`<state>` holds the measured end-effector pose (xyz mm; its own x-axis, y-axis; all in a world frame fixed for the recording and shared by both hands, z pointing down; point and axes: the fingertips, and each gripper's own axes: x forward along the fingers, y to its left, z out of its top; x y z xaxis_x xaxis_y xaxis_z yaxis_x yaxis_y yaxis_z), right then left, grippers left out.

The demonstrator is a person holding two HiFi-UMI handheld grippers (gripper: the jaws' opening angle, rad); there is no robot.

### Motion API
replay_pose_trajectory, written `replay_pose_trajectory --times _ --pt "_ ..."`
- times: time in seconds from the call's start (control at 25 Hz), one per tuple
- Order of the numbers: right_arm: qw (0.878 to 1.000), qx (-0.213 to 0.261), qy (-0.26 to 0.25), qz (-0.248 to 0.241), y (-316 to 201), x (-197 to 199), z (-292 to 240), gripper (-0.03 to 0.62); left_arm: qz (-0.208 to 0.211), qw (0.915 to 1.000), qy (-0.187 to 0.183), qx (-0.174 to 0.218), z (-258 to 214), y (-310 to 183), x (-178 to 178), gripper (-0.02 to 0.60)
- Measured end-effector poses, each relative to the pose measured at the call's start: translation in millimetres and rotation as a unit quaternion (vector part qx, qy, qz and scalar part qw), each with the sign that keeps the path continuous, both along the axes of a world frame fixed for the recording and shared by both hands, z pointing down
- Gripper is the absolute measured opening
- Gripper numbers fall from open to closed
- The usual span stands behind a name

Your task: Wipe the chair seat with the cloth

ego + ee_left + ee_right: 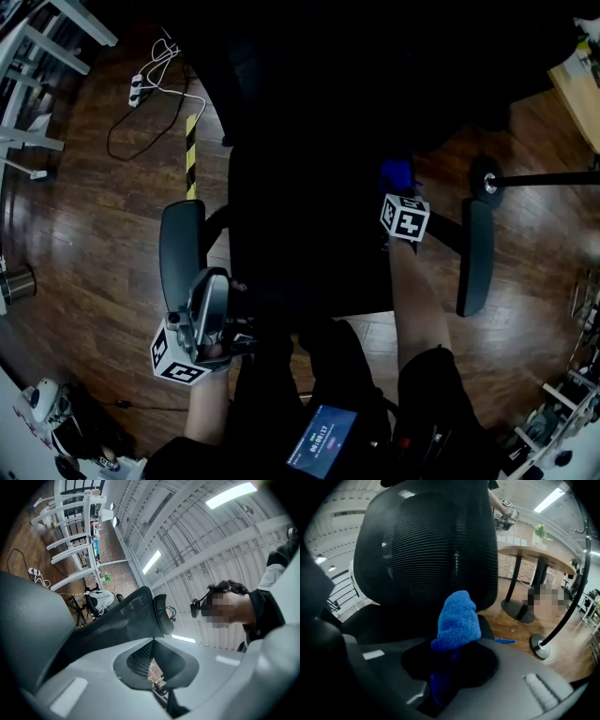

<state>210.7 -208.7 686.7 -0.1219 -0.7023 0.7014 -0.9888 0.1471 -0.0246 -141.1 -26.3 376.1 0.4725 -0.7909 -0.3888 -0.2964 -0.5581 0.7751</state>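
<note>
Wiping step looks barely begun: right tongs [451,666] clenched on the blue cloth [457,620] over the right edge of the chair seat [300,239], contact unclear; left tongs [158,667] closed empty by the left armrest [181,239]; next, press down and sweep leftward.

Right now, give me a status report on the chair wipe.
Right claw shut on blue cloth, over seat. Left claw shut, empty, beside armrest.

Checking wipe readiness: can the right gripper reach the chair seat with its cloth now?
Probably yes: the right gripper, shut on the blue cloth, is at the right edge of the seat, with nothing seen between them.
</note>
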Motion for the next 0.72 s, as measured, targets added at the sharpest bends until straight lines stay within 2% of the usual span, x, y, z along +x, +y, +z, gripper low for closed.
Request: replay_pose_trajectory --times 0.16,0.36,0.44,0.52,0.72 --pt "1.000 0.003 0.011 0.018 3.7 21.2 -4.1 0.084 0.001 1.0000 -0.001 -0.001 -0.4 -1.1 0.9 -0.008" --pt "1.000 0.016 -0.001 0.015 2.1 6.0 -13.2 0.084 0.003 1.0000 0.000 0.000 -2.2 0.8 3.9 -0.008" --pt "0.999 0.030 -0.019 -0.014 2.1 -26.4 -22.3 0.084 0.005 1.0000 0.000 0.000 -2.6 1.8 5.6 -0.008" --pt "0.997 0.037 -0.042 -0.059 4.7 -76.3 -27.6 0.084 0.005 1.0000 0.001 0.000 -3.0 2.0 6.8 -0.008" --pt "0.979 0.028 -0.123 -0.160 25.7 -218.3 -32.3 0.085 0.007 1.0000 0.000 0.004 -7.9 2.7 10.1 -0.008"
